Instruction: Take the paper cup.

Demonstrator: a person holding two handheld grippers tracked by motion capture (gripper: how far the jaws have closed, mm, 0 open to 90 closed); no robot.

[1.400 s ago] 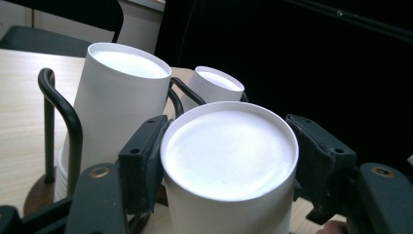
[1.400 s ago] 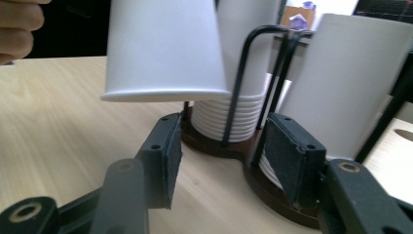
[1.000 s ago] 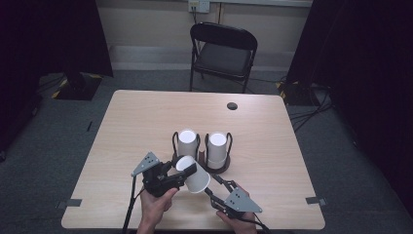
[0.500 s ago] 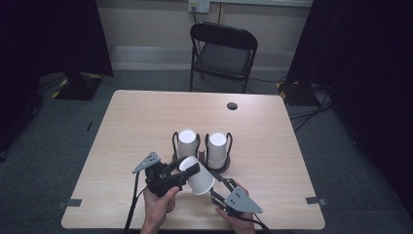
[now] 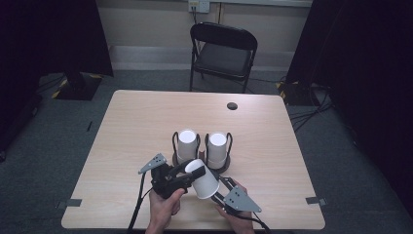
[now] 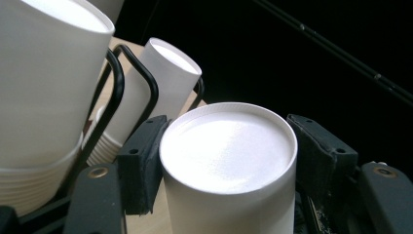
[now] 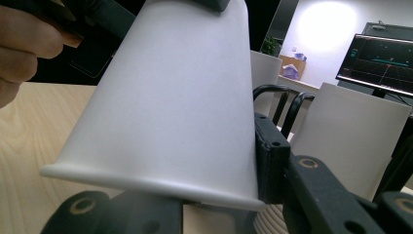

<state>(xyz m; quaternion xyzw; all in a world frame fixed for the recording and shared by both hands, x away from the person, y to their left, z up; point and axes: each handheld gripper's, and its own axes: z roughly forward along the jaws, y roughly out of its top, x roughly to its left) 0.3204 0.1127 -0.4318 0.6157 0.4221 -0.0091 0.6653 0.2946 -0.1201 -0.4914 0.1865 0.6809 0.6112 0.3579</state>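
Since the earlier high view, the right gripper (image 5: 220, 187) has been closing its jaws around the wide rim end of the white paper cup (image 5: 203, 178), which has tipped slightly further over and otherwise stays in the same spot above the near edge of the table (image 5: 126, 131). From above, the cup lies tilted between the two tools, its closed base toward the left gripper (image 5: 187, 171) and its rim toward the right one, just in front of two upside-down cup stacks (image 5: 187, 144) standing in black wire holders (image 5: 174, 141). Only the left gripper view shows the grip on the narrow end: both black pads (image 6: 141, 165) press against the sides of the cup's base (image 6: 229, 151), so those jaws are clamped on it, nearly closed. Only the right gripper view shows the rim end: the cup's wall (image 7: 180, 97) lies between its jaws, the right pad (image 7: 270, 161) touching the rim; whether the other pad presses too I cannot tell.
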